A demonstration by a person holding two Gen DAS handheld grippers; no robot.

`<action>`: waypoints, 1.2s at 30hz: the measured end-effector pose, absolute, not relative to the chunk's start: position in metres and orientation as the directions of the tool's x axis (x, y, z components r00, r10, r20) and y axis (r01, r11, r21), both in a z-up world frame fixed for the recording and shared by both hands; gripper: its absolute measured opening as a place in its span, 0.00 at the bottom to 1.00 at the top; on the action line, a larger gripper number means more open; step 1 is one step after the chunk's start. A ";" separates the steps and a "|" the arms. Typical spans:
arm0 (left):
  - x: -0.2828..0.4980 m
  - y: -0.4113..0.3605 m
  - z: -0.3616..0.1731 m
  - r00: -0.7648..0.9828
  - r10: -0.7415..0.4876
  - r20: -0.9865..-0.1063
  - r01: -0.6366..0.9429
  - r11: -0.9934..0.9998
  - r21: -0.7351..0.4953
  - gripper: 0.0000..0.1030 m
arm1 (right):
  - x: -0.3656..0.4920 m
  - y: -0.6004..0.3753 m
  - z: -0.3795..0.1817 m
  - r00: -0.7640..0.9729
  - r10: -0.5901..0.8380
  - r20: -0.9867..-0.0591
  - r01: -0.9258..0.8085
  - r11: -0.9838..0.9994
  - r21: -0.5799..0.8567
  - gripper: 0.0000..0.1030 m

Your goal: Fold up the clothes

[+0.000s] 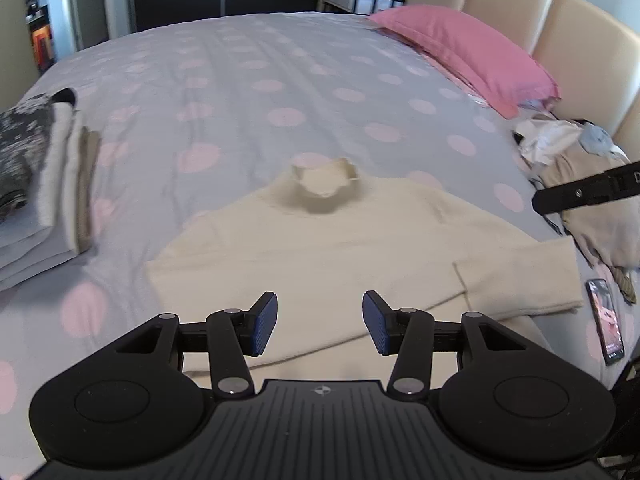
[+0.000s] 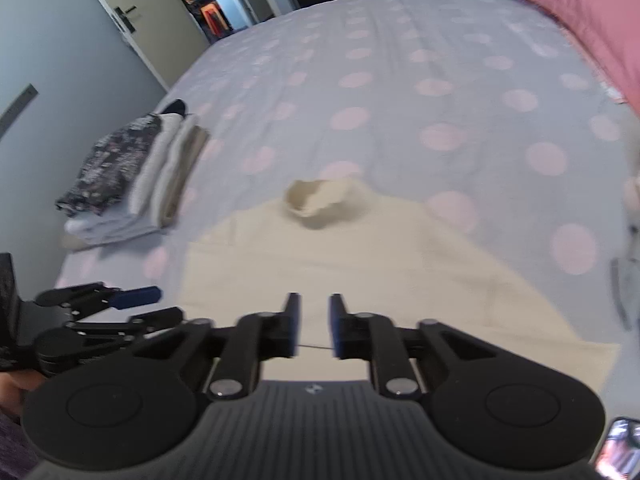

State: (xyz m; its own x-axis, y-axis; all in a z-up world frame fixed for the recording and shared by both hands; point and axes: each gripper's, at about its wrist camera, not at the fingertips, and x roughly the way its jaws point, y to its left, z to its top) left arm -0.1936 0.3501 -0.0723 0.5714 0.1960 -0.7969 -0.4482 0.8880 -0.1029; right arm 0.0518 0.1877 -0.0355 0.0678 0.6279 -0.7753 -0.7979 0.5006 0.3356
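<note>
A cream turtleneck sweater (image 1: 340, 248) (image 2: 360, 272) lies flat on the dotted grey bed cover (image 1: 240, 80), its collar (image 1: 324, 182) standing up at the far end. One sleeve (image 1: 520, 280) is folded across on the right. My left gripper (image 1: 319, 300) hovers over the sweater's near part, open, with nothing between its blue pads. It also shows at the left of the right wrist view (image 2: 156, 304). My right gripper (image 2: 315, 304) hangs over the sweater's near hem, jaws a narrow gap apart, holding nothing. One of its fingers (image 1: 576, 194) juts in from the right.
A stack of folded clothes (image 1: 44, 184) (image 2: 132, 176) sits at the bed's left edge. A pink pillow (image 1: 464, 52) lies along the beige headboard (image 1: 540, 12). Loose clothes (image 1: 580, 184) are piled at the right, and a phone (image 1: 606, 320) lies near them.
</note>
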 end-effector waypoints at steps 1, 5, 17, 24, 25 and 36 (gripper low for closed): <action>-0.191 0.347 -0.073 0.573 0.190 -0.797 -0.441 0.892 -0.104 0.44 | 0.056 0.182 -0.035 0.085 0.622 -0.778 -0.803 0.505 0.316 0.40; -0.181 0.337 -0.077 0.576 0.159 -0.802 -0.419 0.900 -0.123 0.44 | 0.074 0.161 -0.038 0.148 0.582 -0.799 -0.817 0.528 0.233 0.42; -0.118 0.306 -0.113 0.582 -0.008 -0.813 -0.389 0.875 -0.287 0.47 | 0.133 0.100 -0.060 0.255 0.448 -0.857 -0.784 0.614 0.088 0.56; -0.074 0.287 -0.136 0.547 -0.047 -0.836 -0.372 0.881 -0.294 0.47 | 0.151 0.090 -0.085 0.262 0.353 -0.898 -0.769 0.639 0.027 0.59; -0.069 0.285 -0.139 0.543 -0.048 -0.838 -0.370 0.882 -0.291 0.47 | 0.152 0.091 -0.090 0.254 0.340 -0.906 -0.771 0.637 0.023 0.59; -0.019 0.283 -0.166 0.512 -0.061 -0.857 -0.365 0.888 -0.281 0.48 | 0.131 0.104 -0.106 0.191 0.321 -0.928 -0.827 0.562 0.024 0.59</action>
State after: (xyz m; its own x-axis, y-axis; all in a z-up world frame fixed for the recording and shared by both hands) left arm -0.0187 0.2827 -0.1665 0.5122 -0.0609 -0.8567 -0.3648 0.8876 -0.2812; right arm 0.1315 0.1043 -0.1060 0.1912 0.3205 -0.9277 -0.8266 0.5622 0.0239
